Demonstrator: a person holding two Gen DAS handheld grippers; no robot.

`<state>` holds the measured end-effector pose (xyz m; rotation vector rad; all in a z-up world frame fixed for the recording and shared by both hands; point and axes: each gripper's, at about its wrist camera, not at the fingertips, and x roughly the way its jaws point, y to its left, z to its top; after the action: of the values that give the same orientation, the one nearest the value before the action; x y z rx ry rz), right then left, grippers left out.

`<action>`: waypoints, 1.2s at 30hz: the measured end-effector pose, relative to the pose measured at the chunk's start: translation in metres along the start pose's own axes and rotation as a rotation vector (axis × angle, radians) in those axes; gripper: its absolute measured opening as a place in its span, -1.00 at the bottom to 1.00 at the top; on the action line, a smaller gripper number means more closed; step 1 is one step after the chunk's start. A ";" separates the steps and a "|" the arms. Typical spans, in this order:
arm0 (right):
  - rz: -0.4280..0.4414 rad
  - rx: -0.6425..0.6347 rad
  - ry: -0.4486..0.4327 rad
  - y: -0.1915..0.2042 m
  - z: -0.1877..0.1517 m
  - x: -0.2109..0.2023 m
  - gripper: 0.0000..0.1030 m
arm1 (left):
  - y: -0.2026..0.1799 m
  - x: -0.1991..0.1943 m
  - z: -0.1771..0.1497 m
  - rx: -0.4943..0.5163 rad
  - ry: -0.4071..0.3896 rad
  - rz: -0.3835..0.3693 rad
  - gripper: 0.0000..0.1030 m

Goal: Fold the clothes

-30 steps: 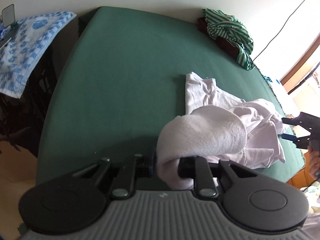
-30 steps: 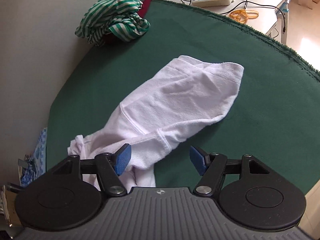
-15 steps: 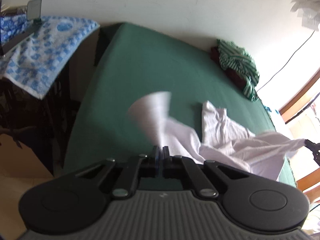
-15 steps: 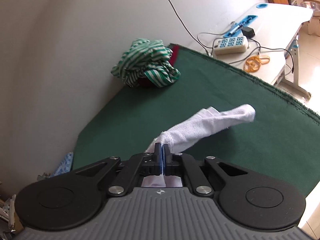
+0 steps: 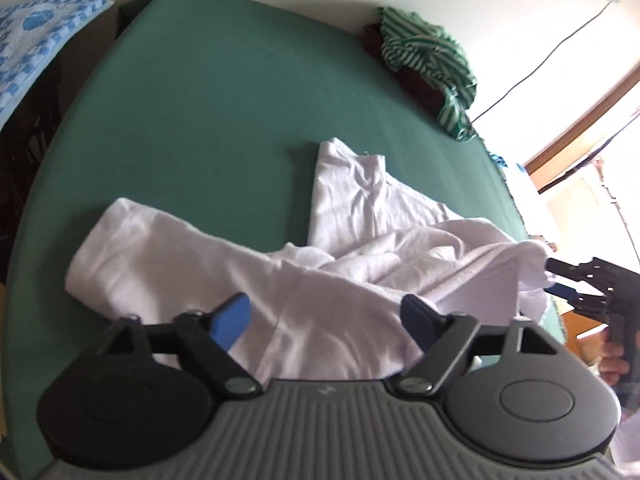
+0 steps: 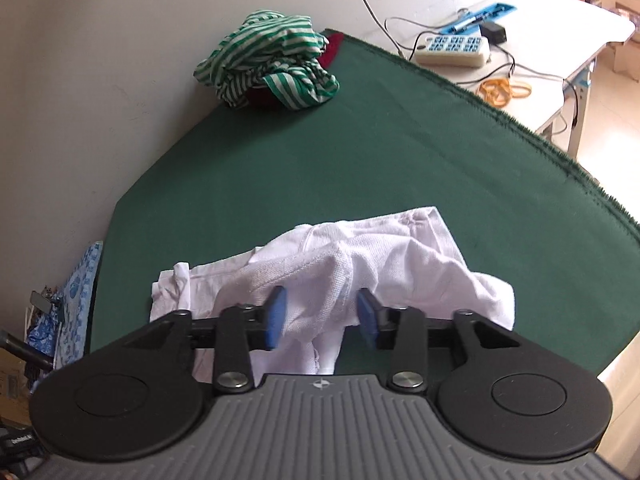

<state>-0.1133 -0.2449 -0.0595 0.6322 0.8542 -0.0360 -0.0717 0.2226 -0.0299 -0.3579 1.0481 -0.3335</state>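
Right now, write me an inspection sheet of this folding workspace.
Surface: green cloth covers the table, flat.
Job's things: white garment lies crumpled, spread across the near side, not folded yet.
Clutter: green-striped garment bunched over a dark red one at the far corner by the wall.
Grippers: left hand-held gripper opening, wide, white fabric below, not pinched; right hand-held gripper opening, a ridge of the garment between its pads, which do not seem to press on it.
Cables: power strip with leads, and orange bands, on the white side desk; a cable runs up the wall.
Surroundings: blue-patterned cloth beside the table; plain wall.
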 end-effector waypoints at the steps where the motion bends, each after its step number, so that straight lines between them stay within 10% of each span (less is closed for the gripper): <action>1: 0.011 0.007 0.005 0.000 0.000 0.002 0.06 | 0.001 0.007 0.004 -0.028 0.018 0.022 0.93; 8: 0.005 0.082 0.028 0.010 0.002 0.019 0.17 | 0.019 0.045 0.027 -0.243 0.127 0.105 0.94; 11: -0.011 0.139 0.007 0.014 0.003 0.023 0.24 | 0.023 0.046 0.027 -0.262 0.116 0.117 0.44; 13: -0.013 0.174 -0.014 0.015 0.006 0.025 0.24 | 0.027 0.042 0.027 -0.247 0.117 0.112 -0.35; 16: -0.003 0.203 -0.025 0.013 0.009 0.030 0.22 | 0.041 0.035 0.025 -0.295 0.111 0.068 -0.55; 17: -0.002 0.199 -0.025 0.013 0.010 0.032 0.18 | 0.043 0.032 0.024 -0.307 0.104 0.060 -0.59; 19: -0.030 0.164 -0.002 0.011 0.013 0.036 -0.74 | 0.040 0.021 0.021 -0.300 0.086 0.050 -0.73; 24: 0.103 0.153 -0.027 0.007 0.027 0.001 -0.86 | 0.022 -0.035 0.027 -0.205 0.003 -0.004 -0.77; 28: 0.306 0.101 -0.186 0.025 0.052 -0.049 -0.87 | 0.000 -0.098 0.053 -0.086 -0.209 -0.040 -0.77; 36: 0.298 -0.083 -0.175 0.102 0.144 0.016 -0.89 | -0.007 -0.098 0.195 -0.005 -0.364 0.027 -0.93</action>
<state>0.0251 -0.2353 0.0509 0.6626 0.5834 0.2101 0.0546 0.2828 0.1372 -0.3915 0.6958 -0.2305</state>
